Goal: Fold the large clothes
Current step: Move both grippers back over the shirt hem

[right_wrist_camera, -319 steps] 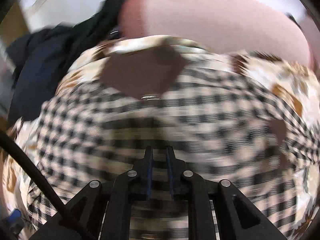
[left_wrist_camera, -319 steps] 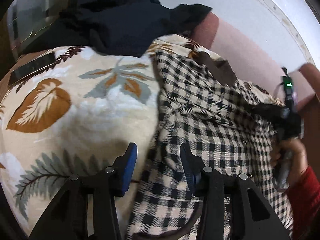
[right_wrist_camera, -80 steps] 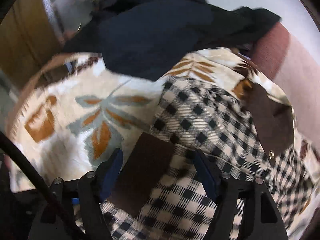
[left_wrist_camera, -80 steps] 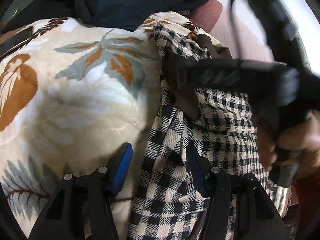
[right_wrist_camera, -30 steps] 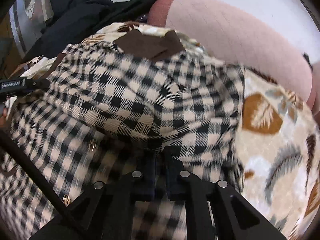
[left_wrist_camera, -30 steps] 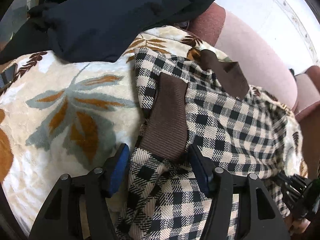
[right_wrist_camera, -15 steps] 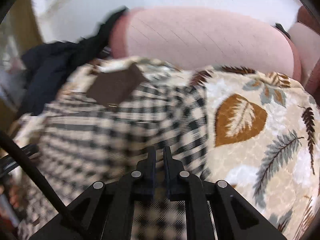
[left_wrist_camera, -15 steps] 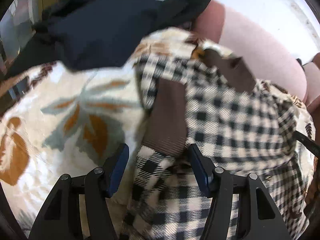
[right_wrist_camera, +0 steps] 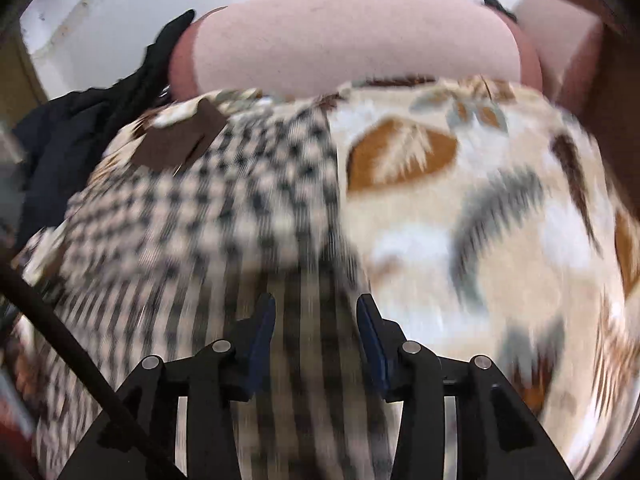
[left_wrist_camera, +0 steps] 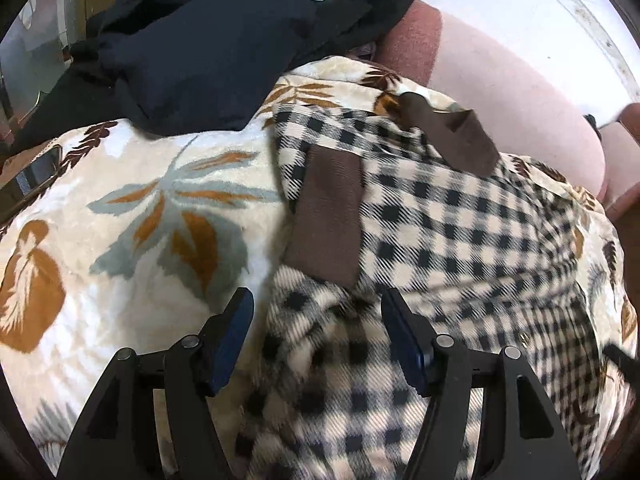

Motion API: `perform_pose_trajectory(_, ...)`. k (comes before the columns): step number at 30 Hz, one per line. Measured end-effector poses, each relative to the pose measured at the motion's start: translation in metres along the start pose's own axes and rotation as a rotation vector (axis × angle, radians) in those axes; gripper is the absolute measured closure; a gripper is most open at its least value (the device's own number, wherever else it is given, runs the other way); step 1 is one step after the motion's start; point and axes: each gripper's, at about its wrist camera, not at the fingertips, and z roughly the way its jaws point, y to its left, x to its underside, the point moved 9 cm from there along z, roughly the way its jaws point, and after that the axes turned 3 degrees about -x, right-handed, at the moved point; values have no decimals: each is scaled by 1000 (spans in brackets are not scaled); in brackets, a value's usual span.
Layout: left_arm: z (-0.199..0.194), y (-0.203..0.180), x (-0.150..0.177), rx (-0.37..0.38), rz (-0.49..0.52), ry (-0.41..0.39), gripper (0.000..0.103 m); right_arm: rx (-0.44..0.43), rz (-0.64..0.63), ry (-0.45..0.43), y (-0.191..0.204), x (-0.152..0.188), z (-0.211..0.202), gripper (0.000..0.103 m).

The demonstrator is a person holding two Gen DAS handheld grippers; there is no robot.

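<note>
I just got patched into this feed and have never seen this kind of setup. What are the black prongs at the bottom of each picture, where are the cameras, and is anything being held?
There is no robot here. A person carries one hand-held gripper in each hand, and a fisheye camera on each looks forward along its two blue-padded fingers, so the prongs are those fingers.

The left wrist view shows the left hand-held gripper over a checked shirt with a brown cuff folded across it. The shirt lies on a leaf-print blanket, with dark clothes piled behind and a pink sofa back.

The right wrist view, which is blurred, shows the right hand-held gripper above the shirt's right edge.

Both sets of jaws are opening. Shirt cloth lies between them, but the pads do not press on it, so nothing is held.
</note>
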Motion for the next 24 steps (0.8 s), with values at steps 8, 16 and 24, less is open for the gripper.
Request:
perform_pose_trajectory(8, -77, -46, 48, 60, 78, -66, 38, 14, 36, -76, -20, 103, -65, 50)
perform_pose_trajectory(16, -128, -76, 126, 68, 153, -108, 36, 9, 48, -122, -15, 142, -82, 50)
perform_pose_trajectory(24, -138, -70, 192, 54, 100, -52, 21, 40, 4, -159, -11, 161, -86, 47)
